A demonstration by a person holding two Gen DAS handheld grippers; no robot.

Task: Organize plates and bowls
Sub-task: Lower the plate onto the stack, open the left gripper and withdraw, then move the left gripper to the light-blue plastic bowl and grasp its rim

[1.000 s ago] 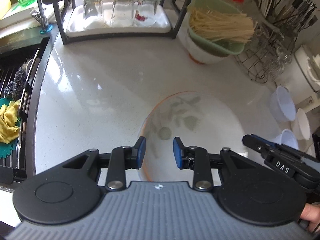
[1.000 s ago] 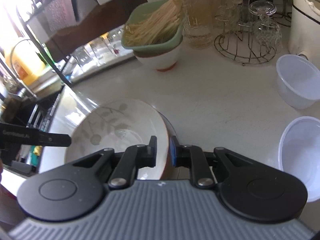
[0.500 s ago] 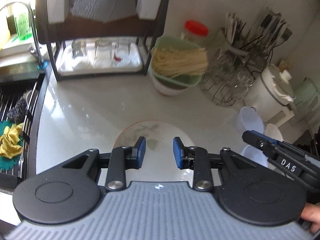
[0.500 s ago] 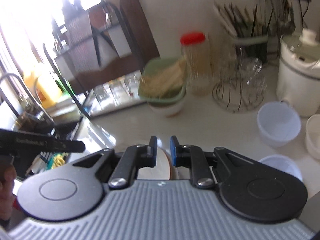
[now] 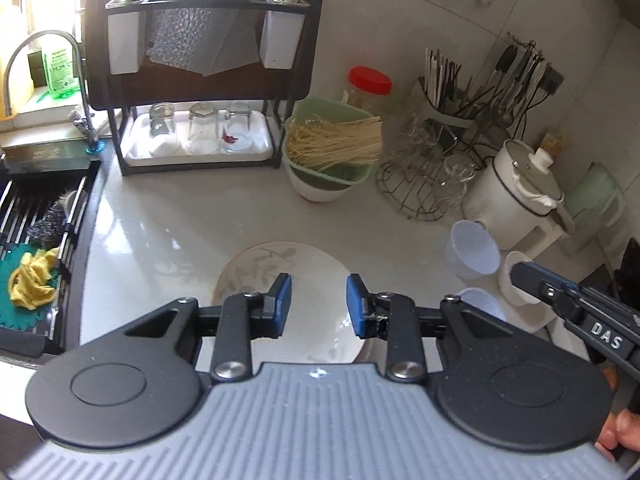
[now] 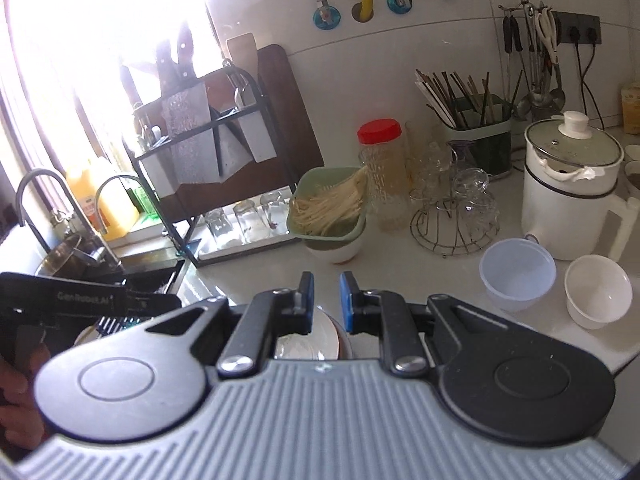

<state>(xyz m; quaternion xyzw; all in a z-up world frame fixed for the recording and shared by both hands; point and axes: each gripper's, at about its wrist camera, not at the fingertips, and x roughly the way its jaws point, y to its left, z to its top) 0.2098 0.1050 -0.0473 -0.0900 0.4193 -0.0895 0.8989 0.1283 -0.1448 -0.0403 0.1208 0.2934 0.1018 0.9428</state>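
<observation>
One leaf-patterned plate (image 5: 280, 276) lies on the pale counter (image 5: 168, 232), close to its near edge, directly below both grippers. From the left wrist view its rim is thin and brownish, its face white with grey-green sprigs of leaves, and a darker rim of something under it shows at its right side. From the right wrist view only a slice of it shows between the fingers (image 6: 316, 340).

The left gripper (image 5: 318, 300) hangs above the plate with its blue pads apart by a modest gap and nothing between them. The right gripper (image 6: 324, 300) has its jaws nearly together, a narrow slit left, and it grips nothing either; it reaches into the left view from the right, with a fingertip of the person's hand (image 5: 618, 432) under it.

Around the plate the counter is bare to the left and behind, as far as the dark sink edge (image 5: 86, 216) on one side and the black rack (image 5: 200, 92) with its tray of upturned glasses (image 5: 200, 128) at the back. To the right the room is tighter: a translucent plastic bowl (image 6: 518, 274) and a small white bowl (image 6: 598, 290) stand just beside each other, near the white electric pot (image 6: 572, 188), and a third pale bowl (image 5: 482, 302) sits nearer the plate. Behind them a wire stand of glasses (image 6: 456, 216) and a green colander of dry noodles (image 5: 332, 148), resting in a white bowl, close off the back right.
</observation>
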